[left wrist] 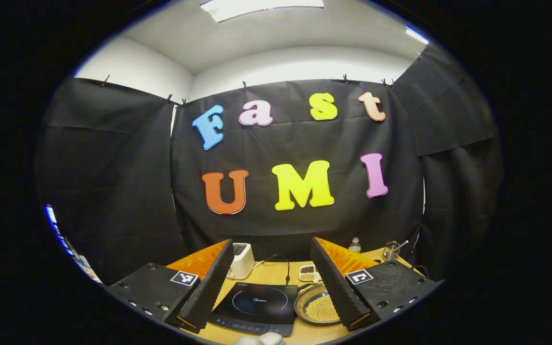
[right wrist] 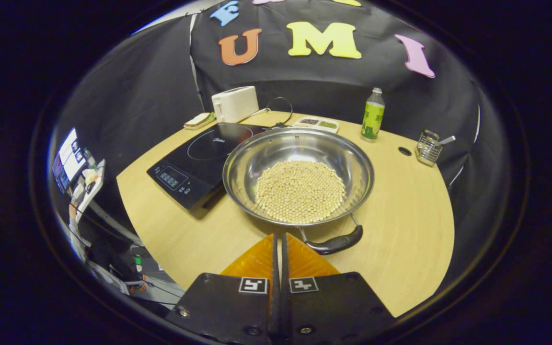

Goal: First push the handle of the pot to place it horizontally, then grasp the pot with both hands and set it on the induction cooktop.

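A steel pot holding pale beans sits on the wooden table, its left rim close against the black induction cooktop. Its black handle lies at the near rim, slanting up to the right. My right gripper is shut with nothing in it, tips just left of that handle. In the left gripper view, my left gripper is open, high and well back from the table. The cooktop lies between its fingers, and the pot is partly hidden behind the right finger.
At the table's back stand a white toaster, a divided dish, a green bottle and a wire holder. A plate with bread lies beside the toaster. A gloved hand shows at the bottom edge.
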`<state>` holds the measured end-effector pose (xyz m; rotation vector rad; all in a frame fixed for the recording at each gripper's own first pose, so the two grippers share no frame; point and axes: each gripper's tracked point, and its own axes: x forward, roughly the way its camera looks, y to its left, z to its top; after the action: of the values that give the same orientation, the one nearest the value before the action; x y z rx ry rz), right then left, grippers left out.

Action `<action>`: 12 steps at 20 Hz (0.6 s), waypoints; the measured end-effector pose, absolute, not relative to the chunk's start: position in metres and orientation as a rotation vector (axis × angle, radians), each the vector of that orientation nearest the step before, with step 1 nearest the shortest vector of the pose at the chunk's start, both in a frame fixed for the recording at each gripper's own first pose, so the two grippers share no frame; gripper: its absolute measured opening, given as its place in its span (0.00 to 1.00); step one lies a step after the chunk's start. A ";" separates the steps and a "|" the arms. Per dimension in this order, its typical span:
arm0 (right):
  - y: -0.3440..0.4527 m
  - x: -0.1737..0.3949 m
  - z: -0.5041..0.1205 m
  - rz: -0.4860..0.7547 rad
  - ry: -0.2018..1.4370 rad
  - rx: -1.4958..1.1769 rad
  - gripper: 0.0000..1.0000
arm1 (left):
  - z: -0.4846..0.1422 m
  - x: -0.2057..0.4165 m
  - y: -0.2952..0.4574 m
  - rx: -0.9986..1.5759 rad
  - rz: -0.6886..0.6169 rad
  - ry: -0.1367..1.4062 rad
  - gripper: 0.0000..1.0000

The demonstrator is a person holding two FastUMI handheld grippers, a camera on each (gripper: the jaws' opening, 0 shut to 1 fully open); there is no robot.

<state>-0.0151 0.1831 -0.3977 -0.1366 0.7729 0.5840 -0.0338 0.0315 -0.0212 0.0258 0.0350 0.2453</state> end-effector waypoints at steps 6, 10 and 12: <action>0.186 -0.004 -0.412 0.590 0.793 -0.177 0.01 | -0.027 -0.038 0.045 0.030 0.287 0.060 0.96; 0.179 0.000 -0.418 0.581 0.812 -0.172 0.00 | -0.030 -0.038 0.053 0.028 0.310 0.070 0.96; 0.177 0.001 -0.419 0.578 0.818 -0.156 0.00 | -0.030 -0.037 0.053 0.027 0.312 0.070 0.96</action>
<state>0.0015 0.1767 -0.4189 -0.1563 0.8184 0.5776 -0.0365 0.0527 -0.0304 0.0273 0.0705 0.3122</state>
